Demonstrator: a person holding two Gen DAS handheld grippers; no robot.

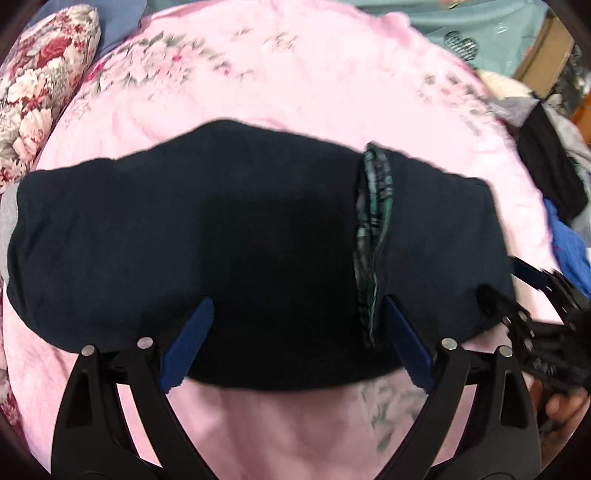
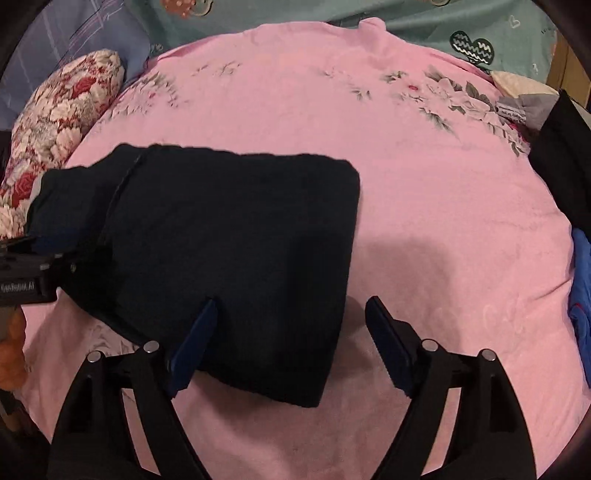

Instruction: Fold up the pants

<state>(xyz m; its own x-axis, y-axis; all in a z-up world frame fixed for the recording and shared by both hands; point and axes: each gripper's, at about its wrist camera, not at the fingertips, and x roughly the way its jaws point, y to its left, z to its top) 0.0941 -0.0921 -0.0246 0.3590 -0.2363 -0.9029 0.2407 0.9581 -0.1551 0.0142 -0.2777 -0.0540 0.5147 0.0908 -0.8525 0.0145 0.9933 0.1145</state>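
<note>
- Left gripper point(image 1: 297, 345) fills the bottom of the left wrist view, jaws spread wide; both blue pads point(image 1: 188, 347) lie over the near edge of the pants point(image 1: 207, 236), gripping nothing.
- Pants: dark navy, folded into a broad bundle across the middle of the left view, lying on the pink blanket point(image 1: 295, 81).
- Green plaid lining point(image 1: 371, 221) shows in a slit right of centre in the bundle.
- Right gripper point(image 1: 532, 295) enters at the right edge of the left view, blurred, beside the pants' right end; contact cannot be told there.
- Right wrist view: right gripper point(image 2: 290, 343) at the bottom, jaws wide. Left pad point(image 2: 194, 350) overlaps the pants' point(image 2: 229, 251) lower part; right pad sits over bare blanket point(image 2: 424, 206) just beside the pants' edge.
- Pants sit left of centre in this view, a tidy rectangle with a straight right edge.
- Left gripper point(image 2: 55, 262) shows at the left edge, at the pants' left end.
- Floral pillow point(image 2: 62, 125) upper left.
- Teal sheet point(image 2: 424, 22) along the top.
- Blue cloth point(image 2: 581, 295) at the right edge.
- Dark garment point(image 2: 561, 166) above the blue cloth.
</note>
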